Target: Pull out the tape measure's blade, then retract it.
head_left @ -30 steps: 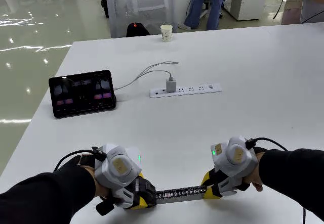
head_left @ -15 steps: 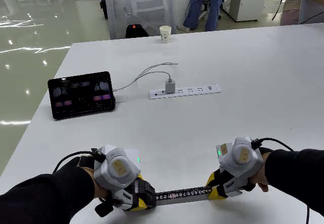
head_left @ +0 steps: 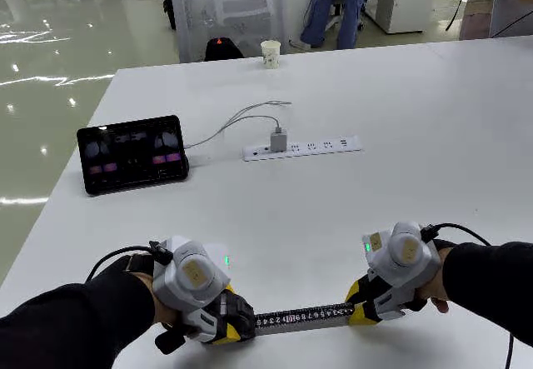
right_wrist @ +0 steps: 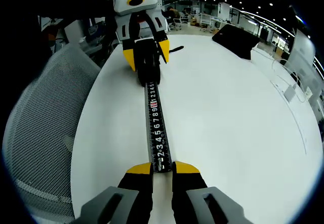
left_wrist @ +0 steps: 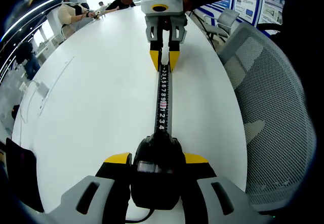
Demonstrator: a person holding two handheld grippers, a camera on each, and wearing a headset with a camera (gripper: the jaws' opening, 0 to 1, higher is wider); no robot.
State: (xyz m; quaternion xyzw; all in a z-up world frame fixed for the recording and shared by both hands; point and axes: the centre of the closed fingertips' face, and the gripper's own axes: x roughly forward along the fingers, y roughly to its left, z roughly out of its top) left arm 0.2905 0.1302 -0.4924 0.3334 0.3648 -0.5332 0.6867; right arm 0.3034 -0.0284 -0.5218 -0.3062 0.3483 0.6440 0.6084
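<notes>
Tablet (head_left: pixel 133 153) and power strip (head_left: pixel 304 147) lie well beyond extended blade (head_left: pixel 304 317)

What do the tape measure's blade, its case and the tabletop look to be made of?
Blade: thin, straight dark strip with printed pale numerals, probably coated metal. Case: black, slightly glossy, rounded body, probably moulded plastic or rubber. Tabletop: smooth white with a soft sheen, likely laminate.
</notes>
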